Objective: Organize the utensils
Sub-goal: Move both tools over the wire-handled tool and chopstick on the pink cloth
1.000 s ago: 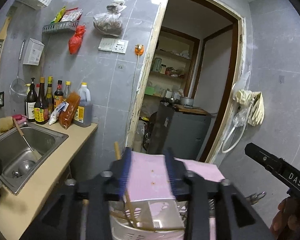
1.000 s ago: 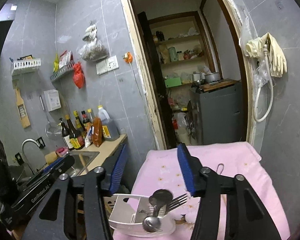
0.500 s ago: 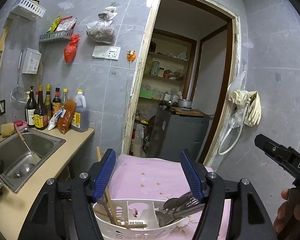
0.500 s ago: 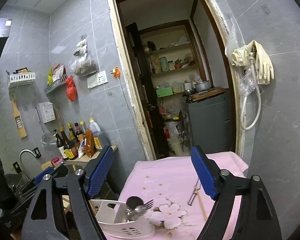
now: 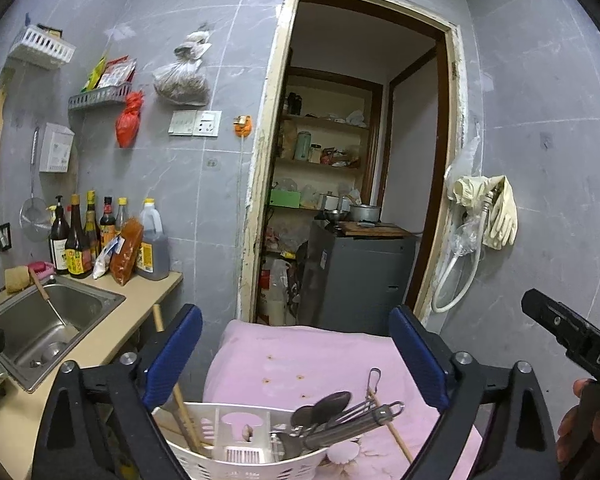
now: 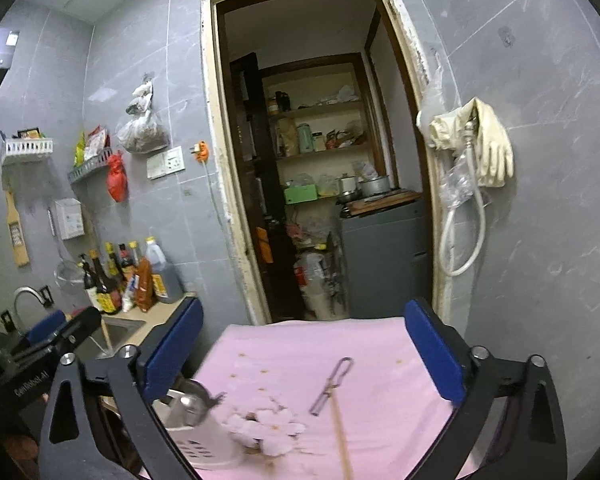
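The left hand-held gripper (image 5: 296, 354) and right hand-held gripper (image 6: 300, 350) were both opening wide, nothing between the jaws. A white caddy (image 5: 236, 456) at six o'clock of the left gripper held spoons (image 5: 324, 402) and chopsticks (image 5: 186, 420). A loose chopstick (image 6: 340, 436), pointing toward twelve, and a metal clip (image 6: 332, 386) lay on the pink-clothed worktop (image 6: 300, 344), nearer the right gripper.

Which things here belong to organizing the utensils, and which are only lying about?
For the job:
- white slotted plastic utensil basket
- metal spoons and fork in it
- wooden chopsticks in it
- loose wooden chopstick on the pink cloth
- loose metal tool

Only lying about:
- dark sauce bottles
- steel sink
- pale rubber gloves
- red bag
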Demonstrator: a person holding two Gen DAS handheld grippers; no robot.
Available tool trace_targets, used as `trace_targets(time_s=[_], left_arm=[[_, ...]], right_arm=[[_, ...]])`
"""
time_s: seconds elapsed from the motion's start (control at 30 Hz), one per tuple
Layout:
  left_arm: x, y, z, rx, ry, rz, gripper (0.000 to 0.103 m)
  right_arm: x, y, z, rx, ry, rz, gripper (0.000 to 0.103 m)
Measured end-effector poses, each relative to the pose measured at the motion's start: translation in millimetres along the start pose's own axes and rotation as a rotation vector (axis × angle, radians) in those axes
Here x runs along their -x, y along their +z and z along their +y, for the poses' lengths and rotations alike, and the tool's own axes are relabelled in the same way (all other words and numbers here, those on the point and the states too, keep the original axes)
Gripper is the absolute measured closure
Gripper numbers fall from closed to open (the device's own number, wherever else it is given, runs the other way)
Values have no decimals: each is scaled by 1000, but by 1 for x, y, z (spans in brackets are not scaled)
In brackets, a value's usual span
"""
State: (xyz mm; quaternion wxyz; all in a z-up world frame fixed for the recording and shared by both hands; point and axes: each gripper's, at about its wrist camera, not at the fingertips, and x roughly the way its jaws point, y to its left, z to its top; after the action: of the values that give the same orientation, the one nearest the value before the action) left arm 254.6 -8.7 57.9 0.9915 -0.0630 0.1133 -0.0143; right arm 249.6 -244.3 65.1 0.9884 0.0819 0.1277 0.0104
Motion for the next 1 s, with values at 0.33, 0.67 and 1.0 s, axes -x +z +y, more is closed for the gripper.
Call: trace_targets(time_s=[0.33, 0.67, 1.0], left_arm=[[-6, -9, -56, -65, -13, -7, 1], [-25, -18, -114, -125, -52, -2, 1], [-62, -27, -155, -139, -126, 40, 1]], right_arm=[[11, 1, -52, 131, -53, 1, 2], [3, 8, -98, 133, -98, 9, 2], [-13, -3, -136, 123, -167, 60, 2]])
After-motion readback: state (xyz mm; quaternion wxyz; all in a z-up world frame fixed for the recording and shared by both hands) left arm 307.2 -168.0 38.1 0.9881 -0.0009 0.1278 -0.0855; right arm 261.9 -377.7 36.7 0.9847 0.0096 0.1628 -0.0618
